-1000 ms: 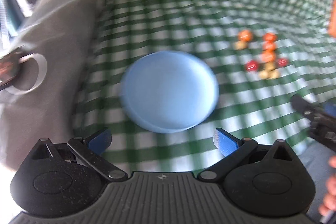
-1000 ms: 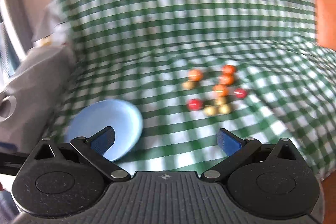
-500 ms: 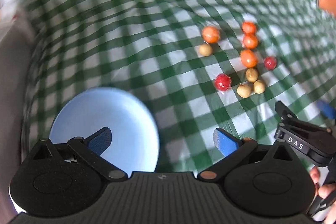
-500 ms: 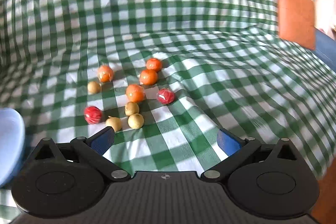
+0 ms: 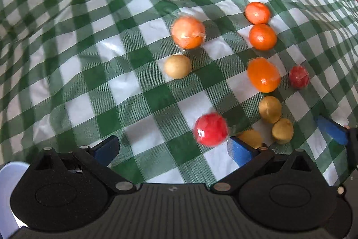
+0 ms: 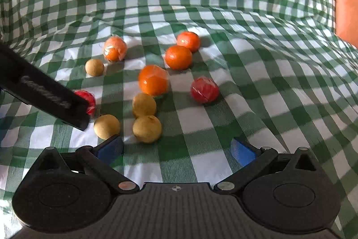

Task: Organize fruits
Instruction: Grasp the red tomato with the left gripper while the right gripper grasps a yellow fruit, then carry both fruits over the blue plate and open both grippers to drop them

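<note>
The only container in sight is a pale blue plate (image 5: 6,169), a sliver of its rim showing at the lower left corner of the left wrist view behind the gripper body; whether anything lies in it cannot be told from that sliver. All the fruit lies loose on the wrinkled green-and-white checked cloth (image 5: 89,59). The left gripper (image 5: 172,147) has its blue-padded jaws spread wide with nothing between them, and a round red fruit in clear wrap (image 5: 211,129) sits just beyond the inner edge of its right finger, slightly blurred. Behind that finger tip a tan round fruit (image 5: 250,137) is partly hidden, with two more tan ones (image 5: 270,109) (image 5: 282,131) just beside it, touching each other. Farther off lie a wrapped orange fruit (image 5: 263,74), a smaller wrapped red fruit (image 5: 299,76), two bare oranges close together (image 5: 262,36) (image 5: 257,12), another wrapped orange (image 5: 188,32) and a lone tan fruit (image 5: 177,66) near it. The right gripper (image 6: 176,148) is also released; its jaws have just been closing a little, and nothing sits between them, only cloth. In its view the nearest tan fruit (image 6: 147,128) lies just ahead of the gap, toward the left finger, and another tan one (image 6: 107,126) sits just beyond that finger's tip. A black finger of the left gripper (image 6: 44,95) crosses in from the left and covers part of the red wrapped fruit (image 6: 88,100).
</note>
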A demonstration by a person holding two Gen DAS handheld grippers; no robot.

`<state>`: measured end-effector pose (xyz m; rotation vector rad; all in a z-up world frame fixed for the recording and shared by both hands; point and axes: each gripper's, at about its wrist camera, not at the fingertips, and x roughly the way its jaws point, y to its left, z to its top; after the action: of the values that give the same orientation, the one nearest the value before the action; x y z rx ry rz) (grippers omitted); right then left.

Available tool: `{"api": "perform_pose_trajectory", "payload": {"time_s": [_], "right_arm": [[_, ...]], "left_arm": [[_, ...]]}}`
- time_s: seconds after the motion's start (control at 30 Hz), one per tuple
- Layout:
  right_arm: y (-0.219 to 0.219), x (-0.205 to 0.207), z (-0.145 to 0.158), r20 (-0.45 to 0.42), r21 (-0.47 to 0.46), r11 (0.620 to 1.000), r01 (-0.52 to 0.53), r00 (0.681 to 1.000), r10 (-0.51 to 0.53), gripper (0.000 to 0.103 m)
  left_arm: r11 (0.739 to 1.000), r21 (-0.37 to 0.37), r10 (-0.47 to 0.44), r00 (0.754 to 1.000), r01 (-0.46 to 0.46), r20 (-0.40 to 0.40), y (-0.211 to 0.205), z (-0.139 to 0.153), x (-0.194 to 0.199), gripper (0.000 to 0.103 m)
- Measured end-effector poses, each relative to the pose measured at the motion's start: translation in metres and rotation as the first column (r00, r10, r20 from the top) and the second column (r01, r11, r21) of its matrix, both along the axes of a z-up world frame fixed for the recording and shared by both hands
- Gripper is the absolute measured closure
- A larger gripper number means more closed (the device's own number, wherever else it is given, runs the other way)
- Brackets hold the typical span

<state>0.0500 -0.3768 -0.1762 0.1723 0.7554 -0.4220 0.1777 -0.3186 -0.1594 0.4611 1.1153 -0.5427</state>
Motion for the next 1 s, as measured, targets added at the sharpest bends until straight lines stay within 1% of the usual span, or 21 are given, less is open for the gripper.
{"api": "perform_pose_trajectory", "payload": {"time_s": [0.03,0.07,0.1,0.13,0.17,0.2,0.23,0.3,0.4,0.47,0.57,0.77,0.9,1.0], "right_arm": [[0.001,0.002,0.0,0.01,-0.005,1.0,-0.015,1.0,0.015,0.011],[0.003,0.004,-0.001,0.022,-0.016,0.999,-0.03,0.999,0.031,0.017],[0.005,0.005,-0.001,0.032,-0.022,0.999,-0.048,0.998,0.048,0.022],[0.006,0.005,-0.001,0.044,-0.024,0.998,-0.066,0.997,0.067,0.034],[0.007,0.004,-0.001,0.056,-0.025,0.997,-0.078,0.995,0.08,0.051],[0.009,0.003,0.0,0.062,-0.033,0.996,-0.086,0.994,0.088,0.061],[0.011,0.002,0.001,0.065,-0.045,0.995,-0.091,0.994,0.093,0.076],[0.012,0.002,0.002,0.062,-0.067,0.994,-0.088,0.994,0.092,0.076],[0.01,0.0,0.005,0.079,-0.114,0.993,-0.027,0.996,0.037,0.076],[0.003,-0.004,0.008,0.109,-0.095,0.995,0.014,0.994,-0.004,0.076],[-0.003,-0.008,0.01,0.129,-0.091,0.995,0.051,0.991,-0.039,0.076],[-0.003,-0.022,0.02,0.166,-0.1,0.99,0.097,0.983,-0.079,0.076],[-0.001,-0.033,0.032,0.176,-0.082,0.991,0.105,0.98,-0.09,0.076],[0.014,-0.045,0.047,0.184,-0.082,0.993,0.079,0.981,-0.063,0.076]], "left_arm": [[1.0,0.001,-0.012,1.0,0.012,0.005,-0.003,-0.002,0.001,0.005],[1.0,-0.014,-0.02,1.0,0.02,0.006,-0.004,-0.001,0.0,0.011],[0.999,-0.038,-0.028,1.0,0.028,0.005,-0.004,0.002,-0.001,0.02],[0.998,-0.055,-0.037,0.999,0.037,0.013,-0.005,0.005,-0.002,0.027],[0.997,-0.058,-0.056,0.998,0.057,0.03,-0.006,0.008,-0.004,0.048],[0.995,-0.057,-0.079,0.996,0.082,0.044,-0.009,0.011,-0.007,0.068],[0.995,-0.047,-0.091,0.995,0.093,0.052,-0.012,0.012,-0.009,0.068],[0.995,-0.046,-0.09,0.994,0.093,0.063,-0.012,0.015,-0.011,0.068],[0.995,-0.038,-0.086,0.992,0.09,0.092,-0.009,0.021,-0.019,0.068],[0.997,-0.023,-0.078,0.992,0.08,0.098,-0.006,0.026,-0.025,0.068],[0.997,-0.007,-0.073,0.992,0.074,0.107,-0.001,0.035,-0.034,0.068],[0.998,-0.01,-0.067,0.992,0.068,0.11,0.015,0.056,-0.053,0.068],[0.998,-0.03,-0.052,0.991,0.056,0.126,0.037,0.076,-0.066,0.068],[0.999,-0.043,-0.022,0.991,0.028,0.131,0.062,0.091,-0.074,0.068]]}}
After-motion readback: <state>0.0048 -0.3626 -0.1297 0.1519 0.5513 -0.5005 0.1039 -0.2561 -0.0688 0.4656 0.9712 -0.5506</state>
